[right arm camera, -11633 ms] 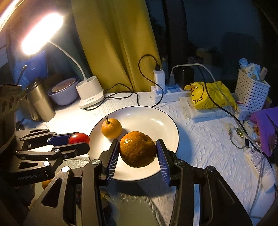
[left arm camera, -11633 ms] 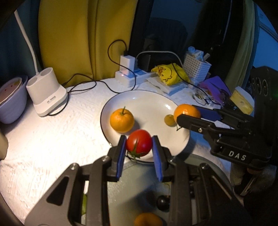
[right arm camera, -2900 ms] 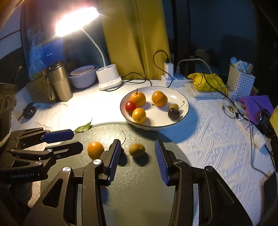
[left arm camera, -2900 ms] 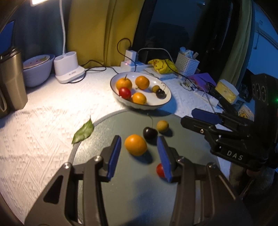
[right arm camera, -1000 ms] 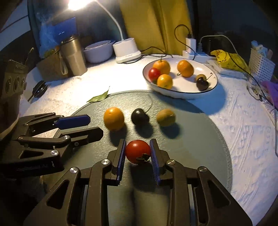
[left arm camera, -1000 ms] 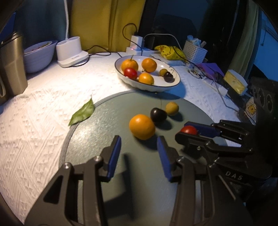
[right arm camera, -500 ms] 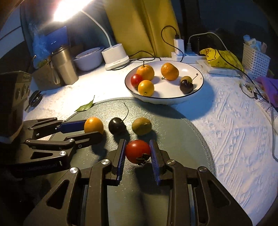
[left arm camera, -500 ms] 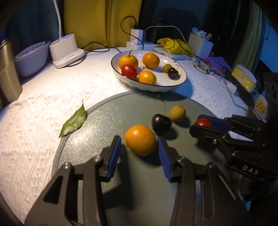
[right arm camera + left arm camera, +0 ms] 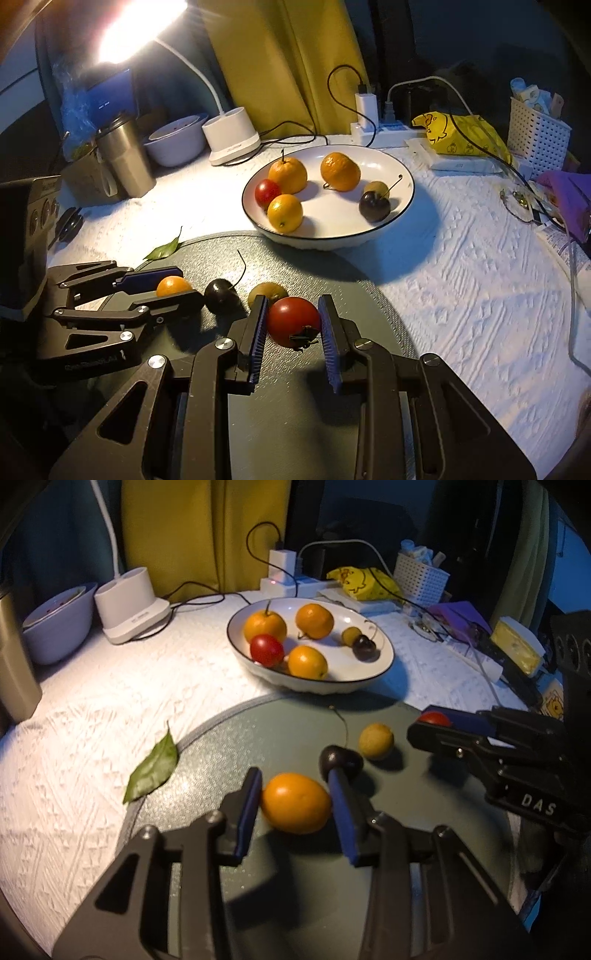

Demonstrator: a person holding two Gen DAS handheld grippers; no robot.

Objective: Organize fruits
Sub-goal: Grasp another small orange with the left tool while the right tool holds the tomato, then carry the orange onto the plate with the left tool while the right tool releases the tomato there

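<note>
My left gripper [image 9: 295, 805] is open around an orange [image 9: 295, 802] that rests on the round grey mat [image 9: 295, 904]; small gaps show beside both pads. My right gripper [image 9: 293, 325] is shut on a red tomato [image 9: 293, 321] and holds it just above the mat [image 9: 354, 295]. A dark cherry [image 9: 340, 760] and a yellow-green fruit [image 9: 376, 740] lie on the mat beyond the orange. The white plate [image 9: 388, 221] holds three oranges, a tomato [image 9: 266, 192], a cherry [image 9: 374, 206] and a small yellow fruit.
A green leaf [image 9: 152, 771] lies at the mat's left edge. A lamp base [image 9: 231, 142], a lilac bowl [image 9: 175, 144] and a steel tumbler [image 9: 123, 158] stand at the back left. A power strip, a yellow bag [image 9: 458, 134] and a white basket [image 9: 537, 127] stand behind the plate.
My left gripper has moved forward so its pads now flank the orange. My right gripper has carried the tomato a little forward and right, toward the plate.
</note>
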